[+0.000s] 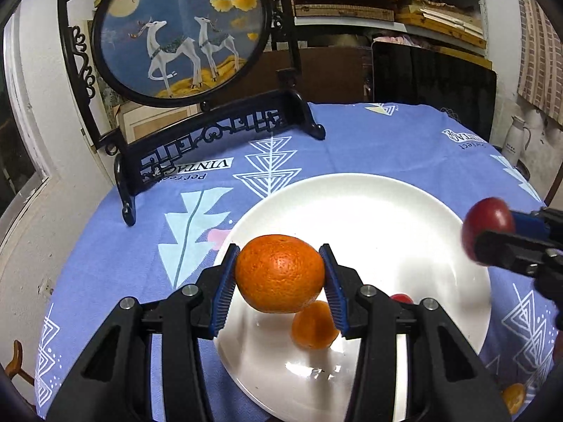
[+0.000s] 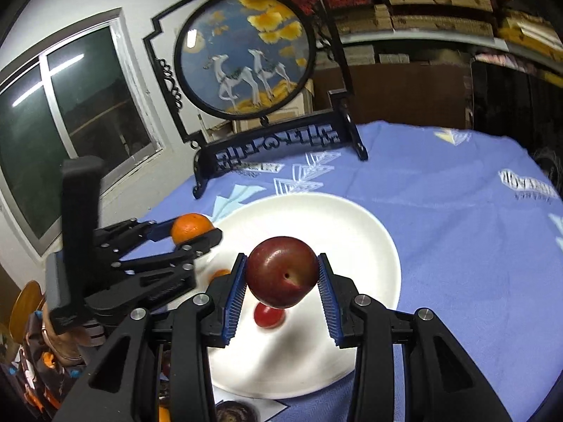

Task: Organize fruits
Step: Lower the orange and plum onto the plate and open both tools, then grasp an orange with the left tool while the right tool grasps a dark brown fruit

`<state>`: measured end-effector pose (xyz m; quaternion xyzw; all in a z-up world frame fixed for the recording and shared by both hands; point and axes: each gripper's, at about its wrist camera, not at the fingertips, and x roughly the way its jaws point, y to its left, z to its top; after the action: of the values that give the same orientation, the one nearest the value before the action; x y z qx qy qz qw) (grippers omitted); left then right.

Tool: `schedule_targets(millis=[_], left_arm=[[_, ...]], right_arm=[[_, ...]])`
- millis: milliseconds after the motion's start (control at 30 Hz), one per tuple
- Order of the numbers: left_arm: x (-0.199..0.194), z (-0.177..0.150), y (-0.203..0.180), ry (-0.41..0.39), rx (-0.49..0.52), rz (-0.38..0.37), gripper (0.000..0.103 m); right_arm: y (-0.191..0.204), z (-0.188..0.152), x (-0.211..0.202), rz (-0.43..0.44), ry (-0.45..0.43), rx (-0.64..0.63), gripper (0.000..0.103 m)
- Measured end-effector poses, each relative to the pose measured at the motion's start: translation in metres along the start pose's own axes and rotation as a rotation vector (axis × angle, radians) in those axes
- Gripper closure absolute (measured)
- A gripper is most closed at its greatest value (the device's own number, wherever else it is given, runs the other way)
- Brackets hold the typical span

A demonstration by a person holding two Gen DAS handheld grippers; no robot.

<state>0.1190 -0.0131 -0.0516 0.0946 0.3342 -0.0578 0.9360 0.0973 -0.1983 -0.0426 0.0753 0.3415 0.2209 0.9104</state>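
Left gripper (image 1: 279, 274) is pinching an orange (image 1: 279, 272) w/ both pads, held above the white plate (image 1: 387, 211). Right gripper (image 2: 281, 272) clamps a dark red plum (image 2: 281, 270) over the same plate, near a smaller orange (image 1: 313, 325) lying on it.

An orange (image 1: 279, 272) and a dark red plum (image 2: 281, 270) hang above the white plate (image 1: 369, 204), which holds a smaller orange (image 1: 313, 327).

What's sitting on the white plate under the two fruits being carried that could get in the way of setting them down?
Two fruits already lie there: a small orange just below the held orange, and a small red fruit under the held plum. The rest of the plate is bare.
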Motion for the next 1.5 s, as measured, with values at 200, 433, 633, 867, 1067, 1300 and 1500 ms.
schedule_targets(millis=[200, 433, 633, 867, 1067, 1300, 1500], left_arm=[[0.002, -0.001, -0.003, 0.011, 0.011, -0.016, 0.058], [0.006, -0.003, -0.004, 0.030, 0.023, -0.027, 0.058], [0.008, -0.005, -0.006, 0.040, 0.025, -0.030, 0.058], [0.014, -0.006, -0.006, 0.053, 0.010, -0.022, 0.057], [0.013, -0.005, 0.007, 0.032, -0.038, -0.002, 0.042], [0.004, -0.002, 0.017, -0.001, -0.058, -0.003, 0.035], [0.003, -0.003, 0.012, -0.005, -0.034, -0.004, 0.034]], right_arm=[[-0.004, -0.005, 0.012, -0.012, 0.036, 0.003, 0.063], [0.001, -0.007, 0.021, -0.011, 0.067, -0.019, 0.063], [-0.001, -0.008, 0.022, -0.027, 0.070, -0.017, 0.062], [-0.004, -0.007, 0.030, -0.036, 0.082, 0.004, 0.062], [-0.013, -0.006, 0.005, -0.035, -0.027, 0.057, 0.017], [-0.007, -0.001, -0.056, -0.020, -0.300, 0.062, 0.003], [-0.002, -0.001, -0.078, -0.020, -0.417, 0.006, 0.003]])
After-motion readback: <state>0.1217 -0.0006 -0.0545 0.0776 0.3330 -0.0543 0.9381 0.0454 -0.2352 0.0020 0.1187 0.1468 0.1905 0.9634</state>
